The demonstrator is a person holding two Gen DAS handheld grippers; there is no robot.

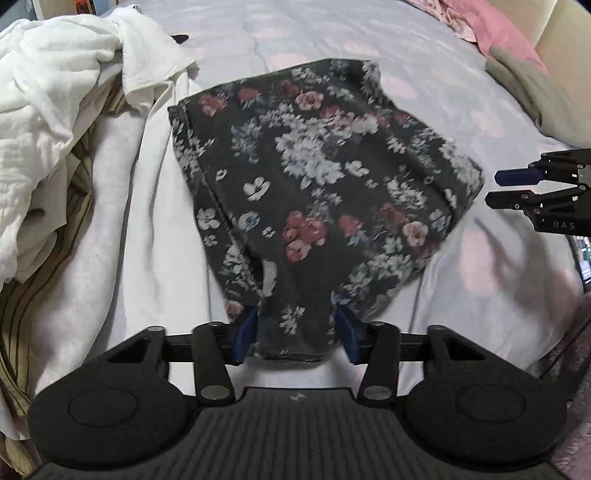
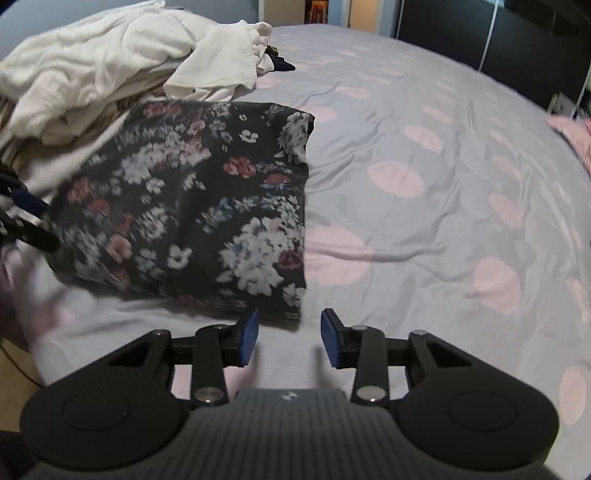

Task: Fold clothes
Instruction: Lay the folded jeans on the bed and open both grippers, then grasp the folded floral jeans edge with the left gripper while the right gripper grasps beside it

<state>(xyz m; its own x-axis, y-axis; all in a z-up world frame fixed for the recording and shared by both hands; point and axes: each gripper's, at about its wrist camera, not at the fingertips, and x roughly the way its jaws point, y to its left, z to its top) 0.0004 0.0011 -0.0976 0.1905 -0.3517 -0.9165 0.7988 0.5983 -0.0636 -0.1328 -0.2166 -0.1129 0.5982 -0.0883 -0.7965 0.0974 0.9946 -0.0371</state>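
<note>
L wrist view, near edge: left gripper (image 1: 295,334) jaws closed on a bunched corner of the floral garment (image 1: 317,177); blue pads (image 1: 245,336) press the cloth from both sides, fabric hangs between them. Garment = dark w/ pink, white, blue flowers, folded into a rough rectangle, lying on the bed (image 1: 498,266). A small white tag shows near its near-left edge.

R wrist view, near edge: right gripper (image 2: 290,338) jaws apart, nothing between them; its left blue pad (image 2: 248,338) sits just beside the garment's (image 2: 192,206) near corner, contact unclear (motion blur). Same gripper seen from L wrist view (image 1: 496,188) at far right, beside garment's right edge, not touching it.

Mid: garment lies on the left part of the bed (image 2: 443,184), partly overlapping a white sheet-like cloth (image 1: 162,221) on its left side. Bed cover = grey-lilac w/ pink dots, lightly wrinkled.

Farther left: heap of white clothes (image 1: 55,103) w/ a striped beige item (image 1: 79,184) under it; heap (image 2: 103,66) is just beyond garment's far-left edge, touching or nearly so.

Far: pink fabric (image 1: 491,26) at the bed's far right; grey-beige pillow-like item (image 1: 528,88) next to it. Dark wall panels (image 2: 461,33) beyond the bed.
</note>
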